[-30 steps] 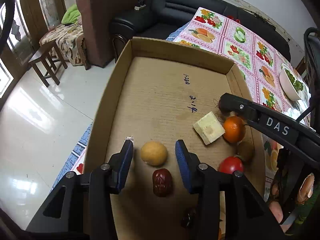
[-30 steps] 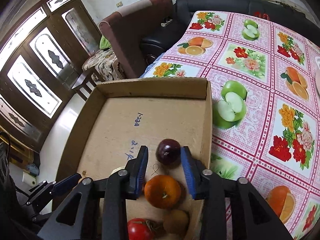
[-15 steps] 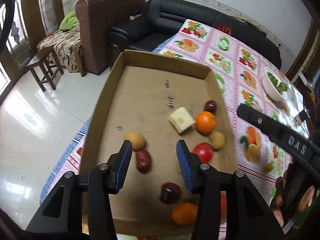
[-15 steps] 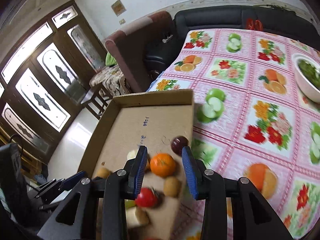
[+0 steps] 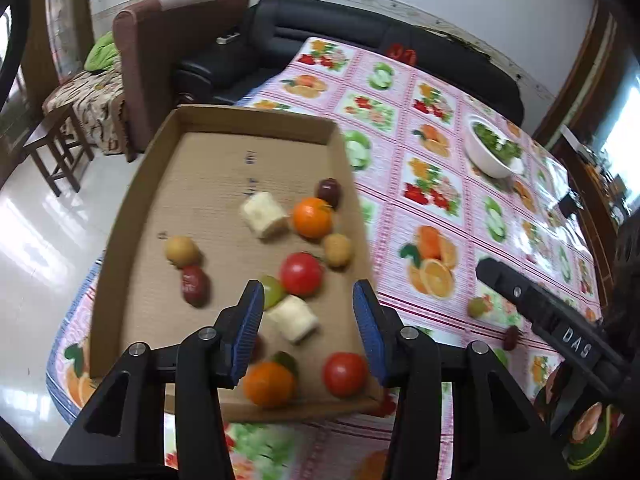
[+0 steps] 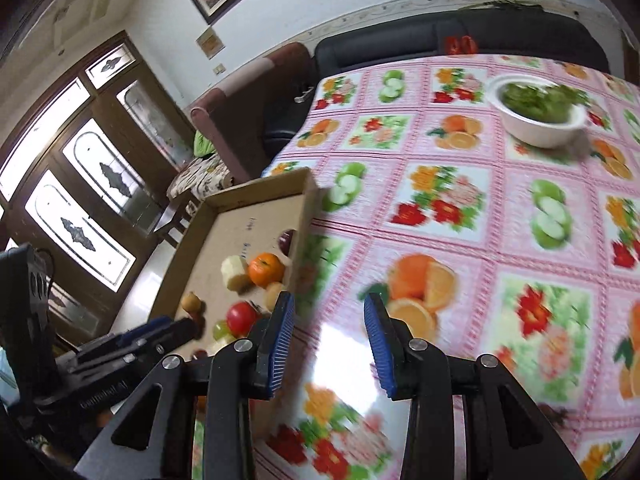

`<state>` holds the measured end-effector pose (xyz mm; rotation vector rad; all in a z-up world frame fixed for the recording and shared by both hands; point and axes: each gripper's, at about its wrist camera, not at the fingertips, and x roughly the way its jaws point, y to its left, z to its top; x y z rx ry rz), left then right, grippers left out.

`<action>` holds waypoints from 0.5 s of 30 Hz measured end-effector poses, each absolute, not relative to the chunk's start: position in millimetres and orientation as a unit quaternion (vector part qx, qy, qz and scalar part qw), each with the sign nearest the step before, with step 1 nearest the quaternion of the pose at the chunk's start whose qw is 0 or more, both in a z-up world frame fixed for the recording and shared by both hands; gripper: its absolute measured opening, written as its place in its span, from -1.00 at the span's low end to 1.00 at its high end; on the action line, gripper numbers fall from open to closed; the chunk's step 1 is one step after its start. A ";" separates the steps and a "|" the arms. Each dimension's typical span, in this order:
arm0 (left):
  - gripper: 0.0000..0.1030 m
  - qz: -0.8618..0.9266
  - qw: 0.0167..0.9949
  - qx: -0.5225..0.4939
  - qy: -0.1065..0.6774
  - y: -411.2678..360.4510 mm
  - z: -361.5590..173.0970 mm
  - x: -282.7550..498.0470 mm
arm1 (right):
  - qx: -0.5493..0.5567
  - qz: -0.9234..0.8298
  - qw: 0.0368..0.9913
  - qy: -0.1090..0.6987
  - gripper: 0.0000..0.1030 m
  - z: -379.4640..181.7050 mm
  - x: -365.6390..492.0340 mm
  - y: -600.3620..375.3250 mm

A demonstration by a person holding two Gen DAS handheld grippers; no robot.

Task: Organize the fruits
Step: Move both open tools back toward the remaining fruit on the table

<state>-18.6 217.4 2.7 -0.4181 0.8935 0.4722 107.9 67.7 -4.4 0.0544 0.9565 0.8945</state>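
A shallow cardboard tray (image 5: 132, 216) on the tablecloth holds several fruits: an orange (image 5: 312, 217), a dark plum (image 5: 329, 192), a tomato (image 5: 301, 273), two pale banana pieces (image 5: 264, 215), a yellow round fruit (image 5: 182, 251) and a red date (image 5: 195, 285). My left gripper (image 5: 308, 320) hangs open above the tray's near end with nothing gripped. My right gripper (image 6: 330, 320) is open over the bare tablecloth just right of the tray (image 6: 208, 248), and nothing sits between its pads. A small green fruit (image 5: 476, 307) and a dark date (image 5: 511, 338) lie loose on the cloth.
A white bowl of greens (image 6: 540, 116) stands far right on the fruit-print tablecloth (image 6: 460, 216). A black sofa (image 5: 360, 40) and a brown armchair (image 5: 160, 40) are behind the table. White floor and a wooden stool (image 5: 56, 148) lie off the left edge.
Both grippers have pulled back and risen, so more of the tray shows. The right gripper has left the dark plum in the tray and swung right over the tablecloth.
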 end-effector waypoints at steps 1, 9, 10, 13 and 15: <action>-0.13 0.219 0.856 -0.197 0.425 212.0 3.8 -17.5 | 0.027 0.413 0.794 0.444 -0.26 -5.0 107.3 60.0; -0.11 0.175 0.862 -0.180 0.440 167.7 0.7 1.4 | 0.028 0.338 0.828 0.447 -0.25 -24.9 110.2 -31.7; -0.11 0.169 0.863 -0.177 0.443 161.2 -0.9 5.2 | 0.030 0.330 0.829 0.451 -0.25 -30.1 111.9 -42.7; -0.11 0.159 0.861 -0.168 0.453 146.7 -6.6 14.9 | 0.034 0.312 0.833 0.456 -0.25 -39.6 114.4 -60.0; -0.11 0.151 0.860 -0.164 0.460 138.5 -10.8 22.0 | 0.035 0.312 0.829 0.463 -0.25 -46.2 114.3 -66.0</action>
